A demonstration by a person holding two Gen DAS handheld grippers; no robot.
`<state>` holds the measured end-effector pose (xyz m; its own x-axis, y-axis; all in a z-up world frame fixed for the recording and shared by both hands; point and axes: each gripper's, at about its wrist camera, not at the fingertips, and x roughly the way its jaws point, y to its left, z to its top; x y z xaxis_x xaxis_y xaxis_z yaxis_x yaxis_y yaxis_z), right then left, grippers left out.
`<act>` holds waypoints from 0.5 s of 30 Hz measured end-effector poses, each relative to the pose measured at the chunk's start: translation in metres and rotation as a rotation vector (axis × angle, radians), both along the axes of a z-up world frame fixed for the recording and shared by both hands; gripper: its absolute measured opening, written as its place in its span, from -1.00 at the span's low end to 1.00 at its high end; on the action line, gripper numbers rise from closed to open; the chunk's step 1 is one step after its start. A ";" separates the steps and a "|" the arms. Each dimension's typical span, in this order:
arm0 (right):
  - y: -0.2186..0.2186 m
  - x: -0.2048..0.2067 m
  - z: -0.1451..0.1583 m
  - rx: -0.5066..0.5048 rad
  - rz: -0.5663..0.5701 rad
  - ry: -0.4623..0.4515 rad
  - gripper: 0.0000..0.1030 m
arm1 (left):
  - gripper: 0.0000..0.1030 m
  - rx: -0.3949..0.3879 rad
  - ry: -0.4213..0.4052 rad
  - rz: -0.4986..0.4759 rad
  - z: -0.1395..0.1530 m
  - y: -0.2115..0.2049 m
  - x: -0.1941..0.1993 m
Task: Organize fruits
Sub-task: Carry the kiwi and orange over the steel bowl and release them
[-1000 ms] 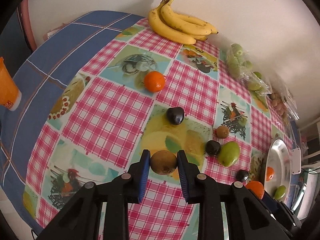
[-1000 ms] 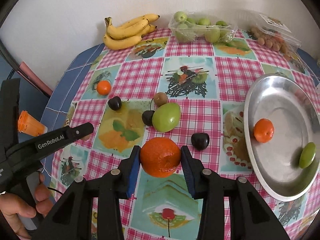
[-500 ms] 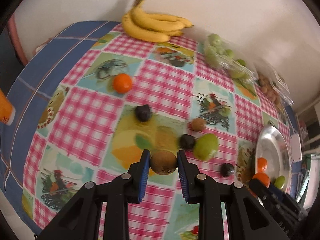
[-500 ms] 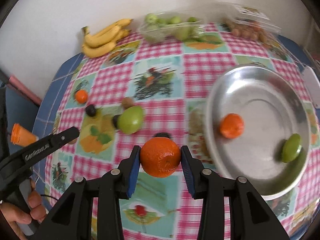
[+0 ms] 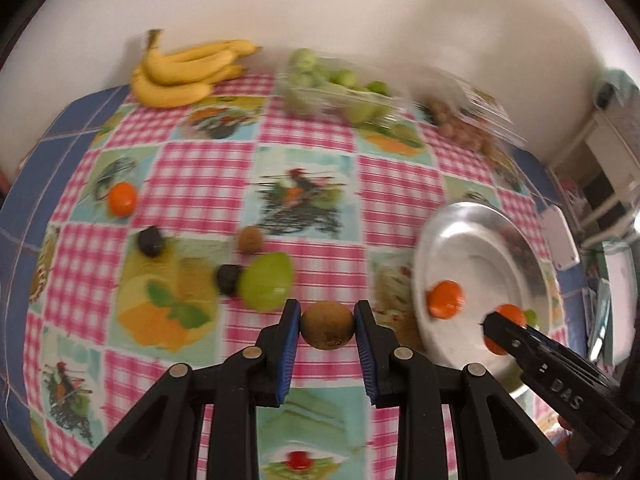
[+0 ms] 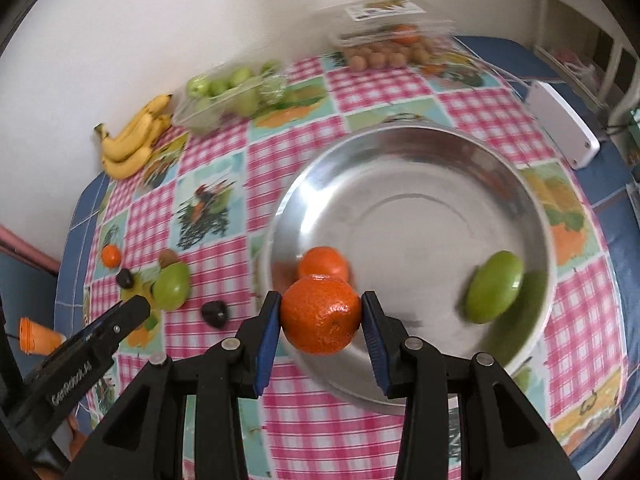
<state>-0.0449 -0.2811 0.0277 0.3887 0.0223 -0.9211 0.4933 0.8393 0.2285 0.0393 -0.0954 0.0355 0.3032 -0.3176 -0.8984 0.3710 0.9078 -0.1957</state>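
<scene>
The left hand-held gripper is clenched on a brown kiwi, its blue pads pressing the fruit from either side, and holds it above the checked cloth of the counter, just short of the silver bowl, taken here as the landmark. The right hand-held gripper grasps a mandarin in the same way, its jaws wider apart, and hangs over the bowl's near rim. Inside the bowl lie another mandarin, directly behind the held one, and a green fruit toward the far side from the loose fruit. Outside the bowl, on the side where the left hand-held gripper works, a large green fruit lies on the cloth with a dark fruit touching it, a second kiwi just behind them, another dark fruit farther from the bowl, and a small mandarin farther still. One more dark fruit lies between the large green fruit and the bowl. Beyond the bowl, against the wall, stand a bunch of bananas, a clear punnet of small green fruit and a second punnet of brownish fruit. A white box lies near the bowl's far edge.
</scene>
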 end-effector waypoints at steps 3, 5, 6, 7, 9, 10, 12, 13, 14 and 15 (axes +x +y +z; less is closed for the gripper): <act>-0.014 -0.006 0.000 0.011 -0.032 0.000 -0.19 | -0.43 0.000 -0.011 -0.060 0.002 -0.023 -0.011; -0.023 -0.011 0.001 0.020 -0.054 -0.008 -0.19 | -0.43 0.001 -0.020 -0.101 0.002 -0.037 -0.018; -0.027 -0.013 0.002 0.024 -0.062 -0.011 -0.19 | -0.43 0.006 -0.029 -0.126 0.003 -0.045 -0.023; -0.033 -0.016 0.003 0.027 -0.074 -0.016 -0.19 | -0.43 0.012 -0.040 -0.147 0.004 -0.053 -0.027; -0.043 -0.021 0.005 0.028 -0.093 -0.022 -0.19 | -0.43 0.028 -0.064 -0.195 0.005 -0.067 -0.037; -0.047 -0.023 0.006 0.029 -0.101 -0.025 -0.19 | -0.43 0.035 -0.073 -0.218 0.005 -0.074 -0.041; -0.055 -0.028 0.007 0.037 -0.124 -0.031 -0.19 | -0.43 0.042 -0.080 -0.251 0.003 -0.085 -0.046; -0.058 -0.029 0.007 0.039 -0.130 -0.033 -0.19 | -0.43 0.045 -0.080 -0.261 0.002 -0.089 -0.048; -0.062 -0.032 0.008 0.041 -0.138 -0.037 -0.19 | -0.43 0.049 -0.081 -0.274 0.001 -0.095 -0.050; -0.064 -0.033 0.008 0.043 -0.142 -0.040 -0.19 | -0.43 0.051 -0.082 -0.282 0.000 -0.098 -0.051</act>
